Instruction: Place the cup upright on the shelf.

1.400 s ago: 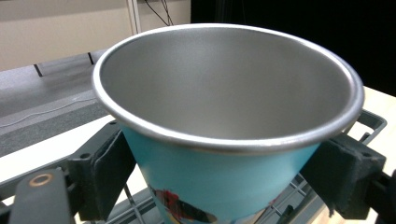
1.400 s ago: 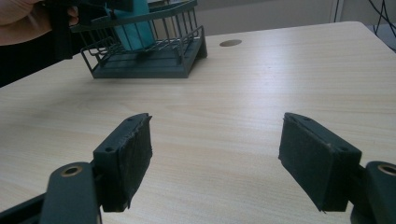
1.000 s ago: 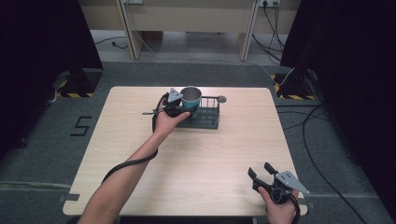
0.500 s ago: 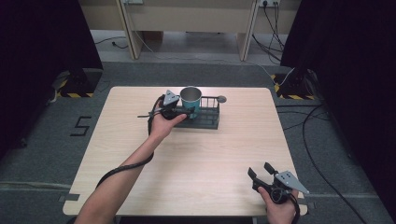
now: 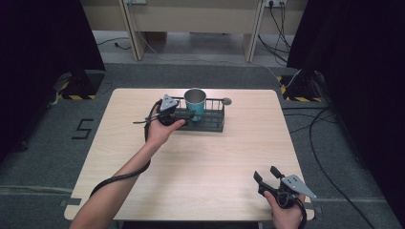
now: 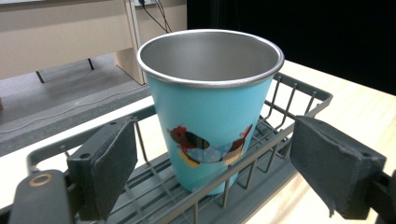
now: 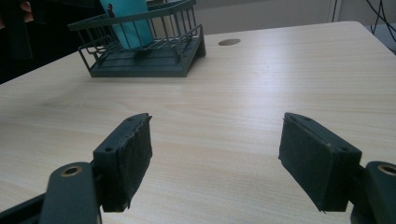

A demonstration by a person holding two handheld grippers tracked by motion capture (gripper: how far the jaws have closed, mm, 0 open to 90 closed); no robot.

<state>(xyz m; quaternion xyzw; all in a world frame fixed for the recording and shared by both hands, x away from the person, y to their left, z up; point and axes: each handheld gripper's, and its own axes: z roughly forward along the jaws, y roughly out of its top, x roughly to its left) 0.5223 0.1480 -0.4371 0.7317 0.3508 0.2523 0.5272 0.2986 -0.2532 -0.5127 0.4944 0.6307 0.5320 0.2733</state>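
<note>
**Cup stands in the wire rack, left gripper open around it**

The cup (image 6: 210, 112), a single teal metal one with a bare steel rim and a small printed figure on its side, stands upright inside the dark wire rack (image 5: 210, 120) at the far middle of the table (image 5: 200, 162). There is one rack, and the cup sits toward its left end.

The person's left forearm stretches forward across the table from the near left corner, the hand wrapped over the left gripper (image 5: 179, 114) at the rack's left end. In the left gripper view its two padded jaws stand wide apart, one on each side of the cup and clear of its wall, reaching over the rack's near rail.

The right gripper (image 5: 268, 175) rests in the other hand at the near right edge of the table, well apart from the rack, pointing toward the table's far side. Its jaws are also spread, with nothing between them but bare tabletop.

One round hole (image 7: 229, 42) shows in the tabletop just beside the rack.
</note>
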